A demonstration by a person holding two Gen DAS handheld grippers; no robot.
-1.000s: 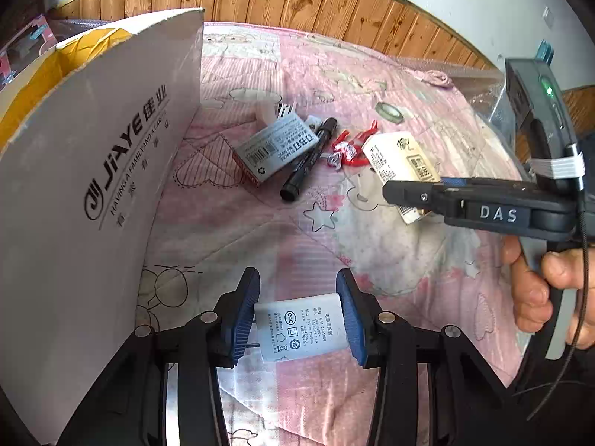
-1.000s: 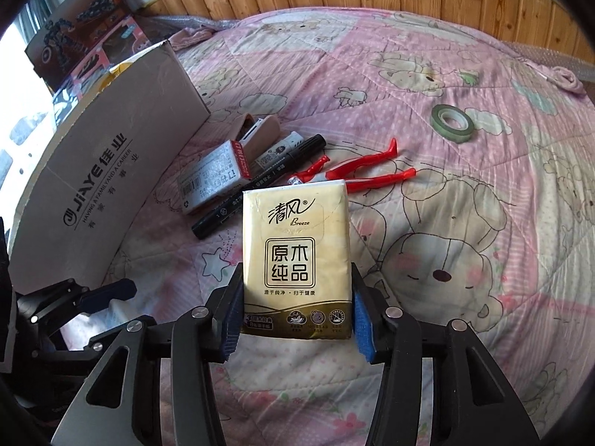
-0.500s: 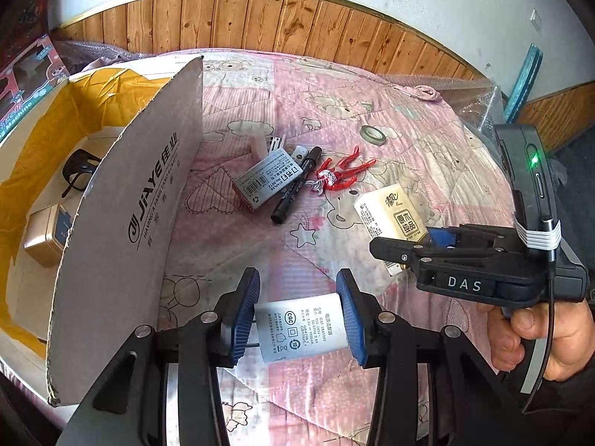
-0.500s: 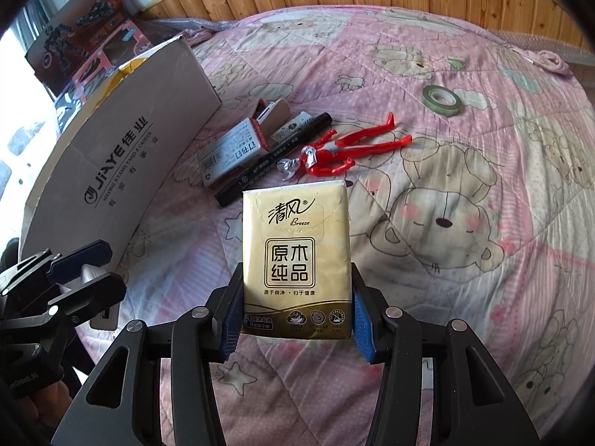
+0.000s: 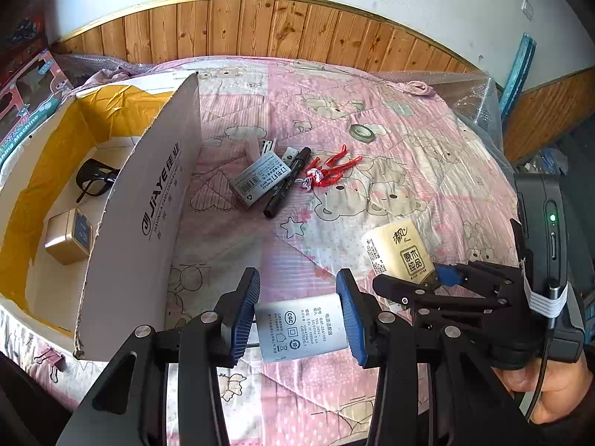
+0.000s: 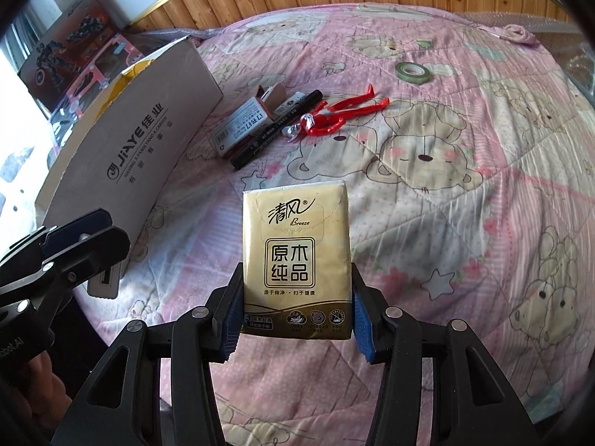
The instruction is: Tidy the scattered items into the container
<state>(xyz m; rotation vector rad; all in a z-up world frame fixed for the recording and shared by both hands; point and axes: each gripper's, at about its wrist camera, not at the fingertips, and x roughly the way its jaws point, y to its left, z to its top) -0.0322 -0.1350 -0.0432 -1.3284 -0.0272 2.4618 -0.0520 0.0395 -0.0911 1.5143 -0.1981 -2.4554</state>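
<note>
My left gripper point(image 5: 299, 316) is shut on a white power adapter point(image 5: 301, 327), held above the pink bedspread beside the cardboard box point(image 5: 148, 204). Held up in my right gripper point(image 6: 295, 323), which is shut on it, is a yellow tissue pack point(image 6: 295, 256); the same tissue pack point(image 5: 399, 254) shows in the left wrist view. On the bedspread lie a staples box point(image 5: 258, 180), a black marker point(image 5: 286, 187), a red figure point(image 5: 331, 173) and a green tape roll point(image 5: 362, 132). Glasses point(image 5: 95, 180) and a gold box point(image 5: 68, 236) lie inside the cardboard box.
The cardboard box point(image 6: 122, 148) has a tall flap facing the bed's middle. Toy packaging point(image 6: 74, 55) stands behind it. Wood panelling point(image 5: 260, 29) runs behind the bed. A bubble-wrap sheet point(image 5: 476, 104) lies at the far right corner. A hand point(image 5: 550, 394) holds the right gripper.
Both grippers have risen and pulled back from the items with their loads still held. The inside of the cardboard box has come into the left wrist view.
</note>
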